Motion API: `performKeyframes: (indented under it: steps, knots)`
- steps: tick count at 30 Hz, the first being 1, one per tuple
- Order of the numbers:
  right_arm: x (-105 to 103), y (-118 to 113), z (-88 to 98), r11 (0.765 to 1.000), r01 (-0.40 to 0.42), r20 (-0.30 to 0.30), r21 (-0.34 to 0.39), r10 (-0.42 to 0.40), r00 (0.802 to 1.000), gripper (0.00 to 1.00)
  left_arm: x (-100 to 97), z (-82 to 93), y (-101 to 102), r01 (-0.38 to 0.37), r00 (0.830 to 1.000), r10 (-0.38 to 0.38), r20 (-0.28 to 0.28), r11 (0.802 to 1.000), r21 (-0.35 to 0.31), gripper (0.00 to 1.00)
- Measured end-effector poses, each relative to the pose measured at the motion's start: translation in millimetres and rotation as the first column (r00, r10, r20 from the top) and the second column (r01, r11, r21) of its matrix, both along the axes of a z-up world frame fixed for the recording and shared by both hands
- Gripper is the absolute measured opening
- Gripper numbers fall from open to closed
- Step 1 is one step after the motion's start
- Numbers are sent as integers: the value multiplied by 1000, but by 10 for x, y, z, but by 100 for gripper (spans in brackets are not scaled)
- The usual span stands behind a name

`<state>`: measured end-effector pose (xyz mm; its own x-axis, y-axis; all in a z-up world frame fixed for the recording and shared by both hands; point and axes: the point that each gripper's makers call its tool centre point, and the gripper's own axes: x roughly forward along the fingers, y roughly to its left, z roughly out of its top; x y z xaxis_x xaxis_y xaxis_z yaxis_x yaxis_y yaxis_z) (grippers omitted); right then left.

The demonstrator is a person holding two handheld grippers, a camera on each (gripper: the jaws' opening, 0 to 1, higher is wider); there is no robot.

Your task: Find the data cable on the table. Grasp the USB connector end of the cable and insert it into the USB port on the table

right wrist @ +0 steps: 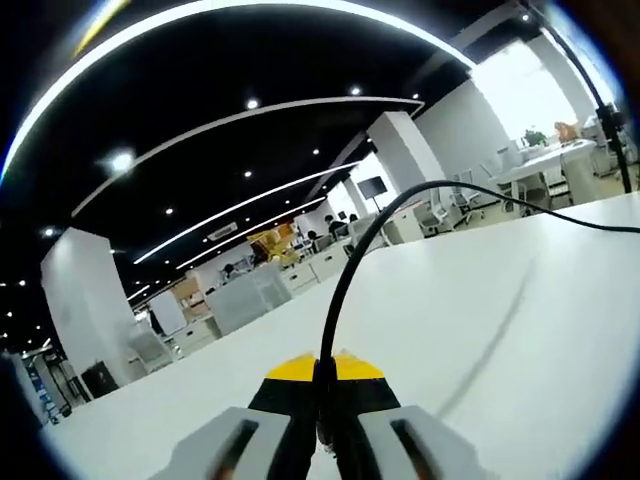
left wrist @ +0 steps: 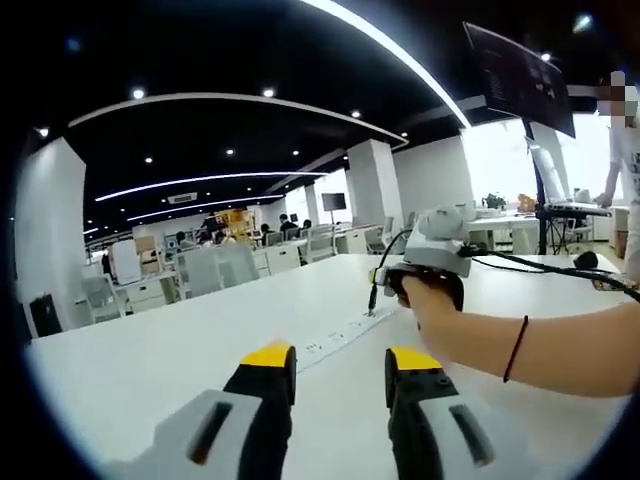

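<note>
The black data cable [right wrist: 345,270] rises from between my right gripper's [right wrist: 322,378] yellow-tipped jaws, which are shut on it, and arcs away to the right over the white table [right wrist: 520,330]. In the left gripper view the right gripper [left wrist: 382,277] is held by a person's hand. It points the cable's black connector end [left wrist: 373,297] down, just above the far end of a white power strip [left wrist: 335,340] lying on the table. Whether the connector touches the strip I cannot tell. My left gripper [left wrist: 340,362] is open over the table, short of the strip, with nothing between its jaws.
The rest of the cable [left wrist: 560,268] trails right across the table [left wrist: 150,350]. A dark monitor on a stand [left wrist: 520,75] and a standing person [left wrist: 628,160] are at the far right. Office desks and chairs [left wrist: 230,265] lie beyond the table's far edge.
</note>
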<state>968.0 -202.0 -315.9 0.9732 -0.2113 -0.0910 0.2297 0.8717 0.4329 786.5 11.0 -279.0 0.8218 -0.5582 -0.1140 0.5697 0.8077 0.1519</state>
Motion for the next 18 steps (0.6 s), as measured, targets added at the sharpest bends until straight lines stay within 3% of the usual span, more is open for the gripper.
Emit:
performKeyframes:
  steps: [6, 12, 15, 18]
  knots:
    - [-111, 13, 73, 998, -49, 26, 31, 49, 998, 5, 29, -4, -78, 9, 1000, -9, 9, 1000, -17, 36]
    - [-328, 263, 345, 980, -172, 102, 100, 162, 981, 5, 221, 99, -304, 18, 992, -21, 122, 1000, 25, 28]
    - [-495, 365, 473, 956, -226, 145, 185, 201, 969, 5, 335, 76, -491, 39, 986, -47, 160, 998, 53, 28]
    - [-632, 446, 582, 946, -259, 162, 194, 229, 960, 5, 424, 12, -662, 51, 982, -65, 179, 995, 86, 28]
